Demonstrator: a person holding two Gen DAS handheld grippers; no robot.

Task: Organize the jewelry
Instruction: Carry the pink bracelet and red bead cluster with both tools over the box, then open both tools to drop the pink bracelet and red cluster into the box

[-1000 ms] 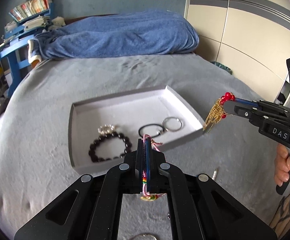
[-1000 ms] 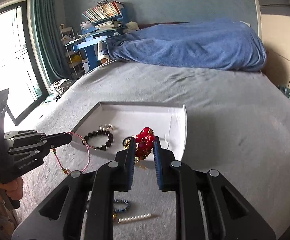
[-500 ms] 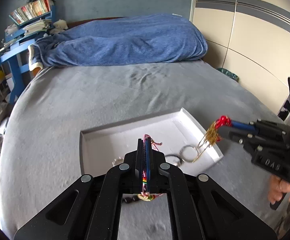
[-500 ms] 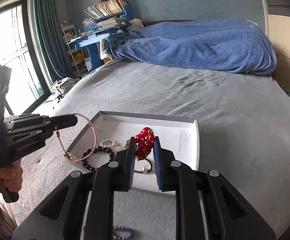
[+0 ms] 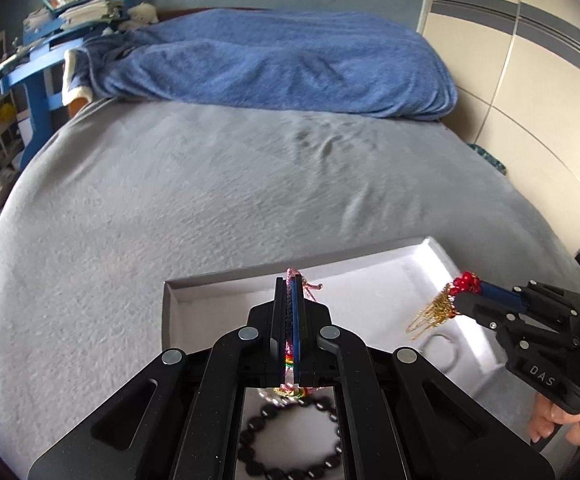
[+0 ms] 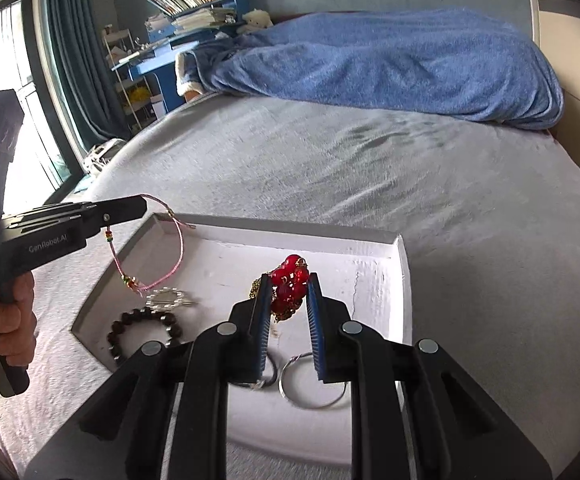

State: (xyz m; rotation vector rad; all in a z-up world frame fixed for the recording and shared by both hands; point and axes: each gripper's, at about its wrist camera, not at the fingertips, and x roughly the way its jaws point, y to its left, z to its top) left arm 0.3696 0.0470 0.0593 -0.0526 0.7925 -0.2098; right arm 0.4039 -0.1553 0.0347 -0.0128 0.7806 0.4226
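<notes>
A shallow white tray [image 6: 386, 280] [image 5: 434, 264] lies on the grey bed. My left gripper [image 5: 290, 280] [image 6: 143, 202] is shut on a pink cord bracelet [image 6: 171, 256] [image 5: 306, 286], whose loop hangs over the tray's left side. My right gripper [image 6: 287, 276] [image 5: 460, 290] is shut on a red bead cluster with gold chain tassels [image 6: 290, 280] [image 5: 438, 306], held above the tray's middle. In the tray lie a dark bead bracelet [image 6: 141, 330], a small pearl ring [image 6: 167, 298] and two metal rings [image 6: 310, 380].
A rumpled blue blanket [image 6: 390, 64] [image 5: 269, 64] covers the far end of the bed. A blue desk with books [image 6: 185, 20] stands at the back left beside a window with curtains [image 6: 69, 60]. A cream wardrobe [image 5: 530, 80] runs along the right.
Both grippers have moved forward over the tray, each still holding its piece. The tray now fills the near part of both views, and the loose jewelry on the bedspread has dropped out of sight.
</notes>
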